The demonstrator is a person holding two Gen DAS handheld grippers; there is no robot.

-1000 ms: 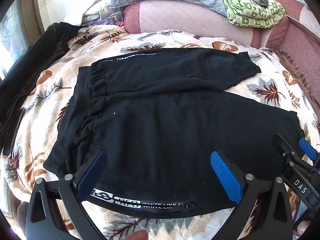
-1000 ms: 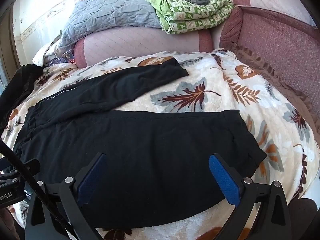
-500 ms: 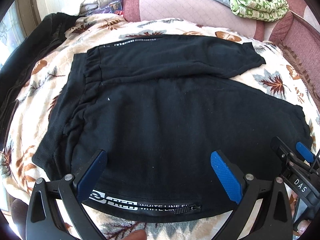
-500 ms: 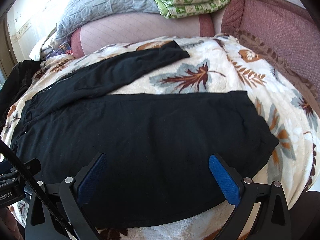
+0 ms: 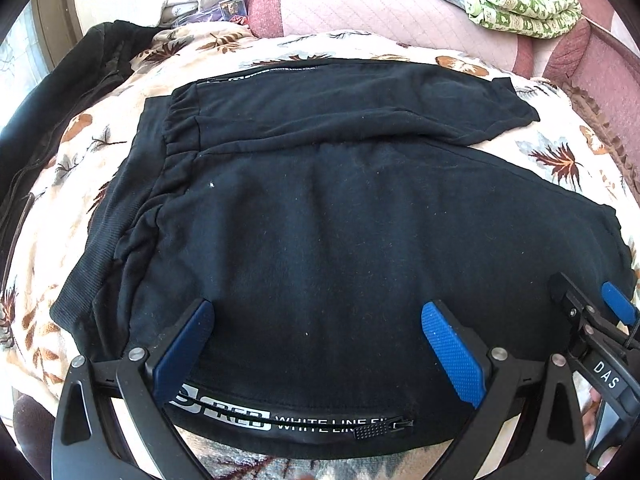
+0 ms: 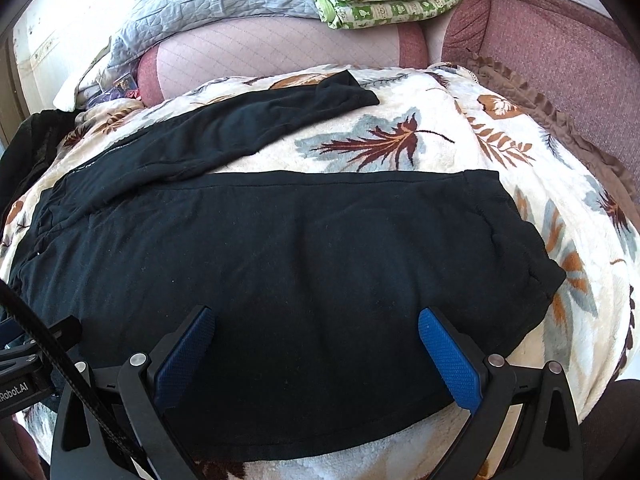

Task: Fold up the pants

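— Both tongs have dropped lower and closer over the pants (image 5: pixel 320 220) since a second ago; the black cloth fills more of each view now, and the couch back has slid toward the top edge

— Where do the pants lie?

— Spread flat on the leaf-print blanket (image 6: pixel 460 128), waistband at the left of the frame, one leg angled off toward the upper right, the other running straight across the middle

— And the tongs?

— The left tongs (image 5: pixel 316 344) stand wide apart above the near edge by the white lettering and the zipper (image 5: pixel 380 430). The right tongs (image 6: pixel 316 344) are also wide apart, over the lower half of the near leg, holding nothing

— So which step is this?

— I'd say the approach for the first fold, nothing gripped yet. Next, each pair needs to come down onto the near hem, pinch a single edge of cloth, then lift together and carry it over the far leg so the two legs stack evenly
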